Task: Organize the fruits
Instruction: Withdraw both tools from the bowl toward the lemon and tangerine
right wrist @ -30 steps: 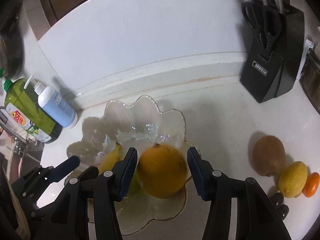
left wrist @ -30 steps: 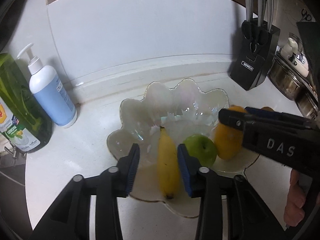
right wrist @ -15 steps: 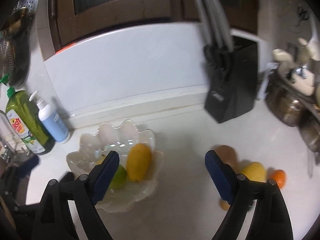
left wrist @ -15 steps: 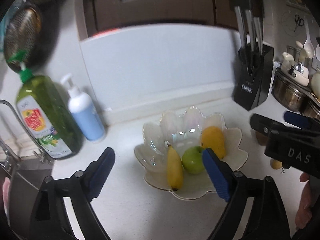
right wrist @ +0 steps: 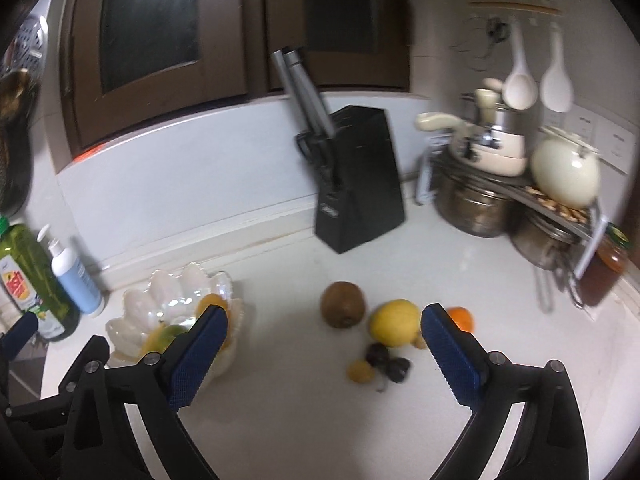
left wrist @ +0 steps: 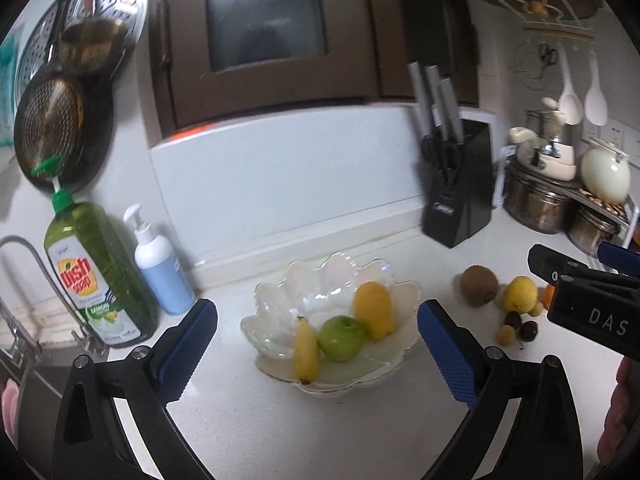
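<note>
Both grippers have pulled up and back from the bowl (left wrist: 280,308) since a second ago, when their jaws sat round the banana and the orange fruit. Now the banana (left wrist: 306,350), the apple (left wrist: 342,338) and the orange fruit (left wrist: 374,310) lie side by side in the bowl, with no pad on them.

On the counter (right wrist: 304,412) to the right of the bowl lie a kiwi (right wrist: 343,304), a lemon (right wrist: 394,322), a small orange (right wrist: 462,317) and some little dark and yellow fruits (right wrist: 378,364), all close together.

Tilted downward above the counter, the left gripper (left wrist: 316,346) is opening its jaws wide, with nothing pinched between them. The right gripper (right wrist: 322,354) points down too, over the loose fruits; its jaws are also opening and hold nothing. A person's hand (left wrist: 618,416) shows at the right edge of the left view.

Behind stand a knife block (right wrist: 358,176), a green soap bottle (left wrist: 96,272) and a white pump bottle (left wrist: 160,264).
</note>
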### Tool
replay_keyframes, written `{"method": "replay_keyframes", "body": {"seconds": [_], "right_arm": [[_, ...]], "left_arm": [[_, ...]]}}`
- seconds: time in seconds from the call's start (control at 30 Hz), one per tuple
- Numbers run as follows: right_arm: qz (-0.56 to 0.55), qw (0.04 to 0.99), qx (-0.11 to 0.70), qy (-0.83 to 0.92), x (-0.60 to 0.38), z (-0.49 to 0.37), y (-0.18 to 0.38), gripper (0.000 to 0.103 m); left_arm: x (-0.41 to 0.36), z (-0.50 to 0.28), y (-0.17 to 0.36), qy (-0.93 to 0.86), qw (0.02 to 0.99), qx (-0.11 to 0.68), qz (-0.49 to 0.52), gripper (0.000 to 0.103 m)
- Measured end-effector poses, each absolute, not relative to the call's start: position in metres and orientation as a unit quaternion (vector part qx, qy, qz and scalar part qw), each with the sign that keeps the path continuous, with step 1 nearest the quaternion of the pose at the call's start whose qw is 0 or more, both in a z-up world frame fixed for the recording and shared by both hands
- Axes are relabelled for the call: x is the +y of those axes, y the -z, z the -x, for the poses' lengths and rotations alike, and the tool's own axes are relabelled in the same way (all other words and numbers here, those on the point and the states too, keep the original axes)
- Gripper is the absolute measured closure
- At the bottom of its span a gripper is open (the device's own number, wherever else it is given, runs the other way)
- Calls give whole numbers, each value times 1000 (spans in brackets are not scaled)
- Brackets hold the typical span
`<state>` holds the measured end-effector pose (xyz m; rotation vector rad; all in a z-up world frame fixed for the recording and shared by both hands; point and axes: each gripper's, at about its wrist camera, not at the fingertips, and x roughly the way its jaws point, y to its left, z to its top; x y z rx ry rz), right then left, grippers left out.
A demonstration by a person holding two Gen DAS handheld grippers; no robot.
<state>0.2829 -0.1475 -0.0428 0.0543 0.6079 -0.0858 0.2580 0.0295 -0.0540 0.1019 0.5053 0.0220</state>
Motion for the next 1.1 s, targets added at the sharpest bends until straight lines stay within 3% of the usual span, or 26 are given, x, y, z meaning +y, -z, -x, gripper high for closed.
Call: {"method": "replay_keyframes", "body": {"seconds": [0.63,0.8,1.1], "right_arm": [[-37,950,291,108,-225,-229,40,5],[-40,947,302,100,-245,-231,44,15],[-47,941,323,84,-270,-244,54,18]], "left_arm": [[-49,-228,53,67,966,239,-70,0],[-67,-228,57,68,964,247,-65,0],[-90,-235,63,69,962,255,-63,0]]}}
